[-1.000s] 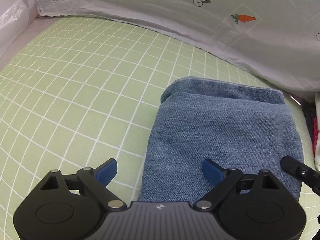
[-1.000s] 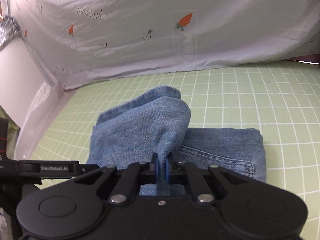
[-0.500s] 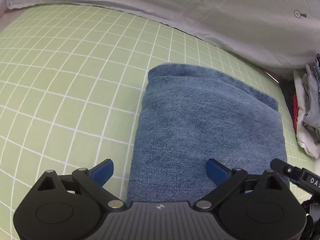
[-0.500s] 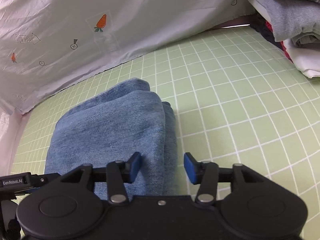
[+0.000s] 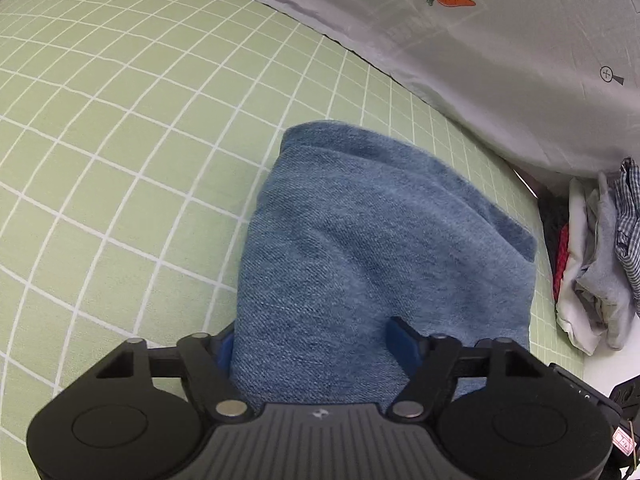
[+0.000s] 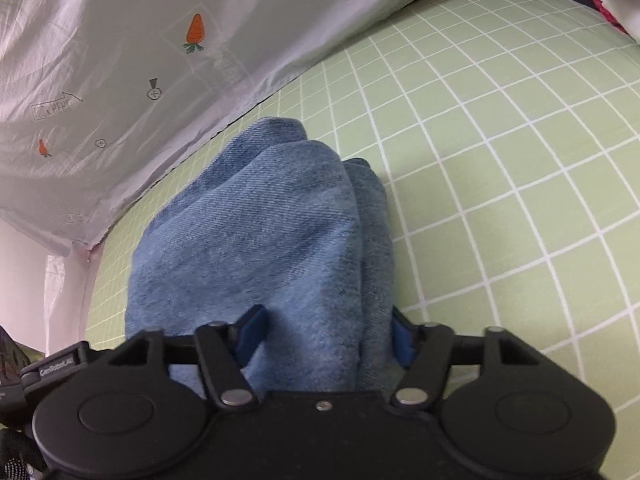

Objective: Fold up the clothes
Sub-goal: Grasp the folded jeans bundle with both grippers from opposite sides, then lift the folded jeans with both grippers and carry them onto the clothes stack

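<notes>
Folded blue denim garment (image 5: 380, 248) lying on a green grid-patterned sheet (image 5: 120, 120), near a white carrot-print cloth (image 5: 500, 40) along the far edge. Left gripper (image 5: 314, 340) spread wide, blue pads (image 5: 402, 338) straddling the near-left edge of the bundle, not clamped. Right gripper (image 6: 326, 334) likewise spread around the bundle's right-hand layered edge. Stack of other clothes (image 5: 600, 260) at far right, apart from the denim.

The folded jeans (image 5: 372, 248) hide the left tongs' (image 5: 316, 344) left pad; the clothes pile (image 5: 596, 264) is cut off at the frame's right edge.
</notes>
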A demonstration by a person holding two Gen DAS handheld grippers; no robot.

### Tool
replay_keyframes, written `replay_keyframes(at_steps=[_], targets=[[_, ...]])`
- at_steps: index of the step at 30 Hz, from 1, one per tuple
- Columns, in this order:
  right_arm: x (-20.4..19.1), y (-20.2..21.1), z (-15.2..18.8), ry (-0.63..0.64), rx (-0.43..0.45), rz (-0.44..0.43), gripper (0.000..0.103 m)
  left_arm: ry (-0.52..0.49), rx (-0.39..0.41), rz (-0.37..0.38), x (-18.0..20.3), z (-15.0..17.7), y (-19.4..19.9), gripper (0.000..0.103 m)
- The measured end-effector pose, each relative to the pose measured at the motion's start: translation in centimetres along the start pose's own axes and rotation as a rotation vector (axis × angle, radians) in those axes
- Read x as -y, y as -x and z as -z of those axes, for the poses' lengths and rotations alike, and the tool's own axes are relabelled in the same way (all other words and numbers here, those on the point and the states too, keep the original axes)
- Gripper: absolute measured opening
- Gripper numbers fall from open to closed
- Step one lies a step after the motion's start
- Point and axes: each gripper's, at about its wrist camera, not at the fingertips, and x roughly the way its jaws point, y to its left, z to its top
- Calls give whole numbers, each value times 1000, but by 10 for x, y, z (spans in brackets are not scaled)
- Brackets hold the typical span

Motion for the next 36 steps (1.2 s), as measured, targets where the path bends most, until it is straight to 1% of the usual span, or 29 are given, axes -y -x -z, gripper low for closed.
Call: replay_keyframes(at_steps=[1,2,3,5,7,9,12,16,22,25,27,30,32,36], targets=[[-2,2,0,-2,0,-8,36,-32,8,-5,6,2,3,52],[-5,5,1,2,5,-12,27,-55,18,-14,11,3,6,46],[-7,9,1,7,13,-15,22,-69,27,-21,14,5,10,43],[-10,18,3,-6,32,-30,19,-72,45,-6,14,7,18,33],[-15,30,6,-6,56,-32,18,-61,55,28,13,10,28,30],[-22,44,11,5,81,-17,18,-73,60,49,15,15,38,30],[-27,66,20,-9,115,-1,18,-121,59,83,22,23,48,30],[-34,97,39,-27,168,52,18,-150,21,179,35,27,49,30],[-23,155,63,-140,261,158,18,-197,-33,325,59,33,51,29],[-13,185,70,-190,315,219,18,-234,-47,404,93,39,48,29],[-4,207,72,-217,359,252,18,-263,-55,441,118,43,47,29],[14,239,70,-259,440,270,18,-296,-57,491,159,49,47,29],[26,256,66,-265,487,279,18,-327,-33,519,188,51,50,29],[61,287,44,-257,568,255,18,-364,30,548,246,55,50,29]])
